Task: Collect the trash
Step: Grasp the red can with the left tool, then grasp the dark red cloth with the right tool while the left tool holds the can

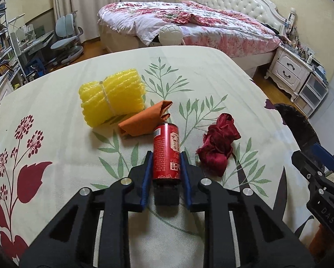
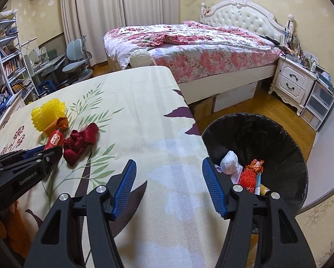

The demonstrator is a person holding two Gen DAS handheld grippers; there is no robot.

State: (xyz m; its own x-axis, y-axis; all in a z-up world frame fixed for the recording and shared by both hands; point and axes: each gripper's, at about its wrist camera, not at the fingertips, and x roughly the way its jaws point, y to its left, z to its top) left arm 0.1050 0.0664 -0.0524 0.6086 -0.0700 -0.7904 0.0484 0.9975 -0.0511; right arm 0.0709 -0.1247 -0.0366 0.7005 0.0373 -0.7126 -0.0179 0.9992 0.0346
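Note:
A red drink can [image 1: 166, 151] lies on the flower-print tablecloth [image 1: 55, 116], and my left gripper [image 1: 166, 156] is shut on it, blue pads pressing both sides. Beyond the can lie a folded orange paper [image 1: 144, 120] and a yellow foam-net bundle [image 1: 112, 97]; a crumpled dark red cloth [image 1: 218, 145] sits to its right. In the right wrist view the can [image 2: 54, 139] shows beside the left gripper [image 2: 45, 151]. My right gripper [image 2: 169, 169] is open and holds nothing, above the table's right edge. A black-lined trash bin [image 2: 278, 138] stands on the floor to its right, with several scraps inside.
Behind the table stands a bed [image 2: 200, 44] with a floral cover and a white headboard. A white nightstand [image 2: 294, 82] and plastic drawers [image 2: 318, 105] are at the right. A desk, a grey chair [image 2: 77, 62] and bookshelves [image 2: 8, 62] fill the left.

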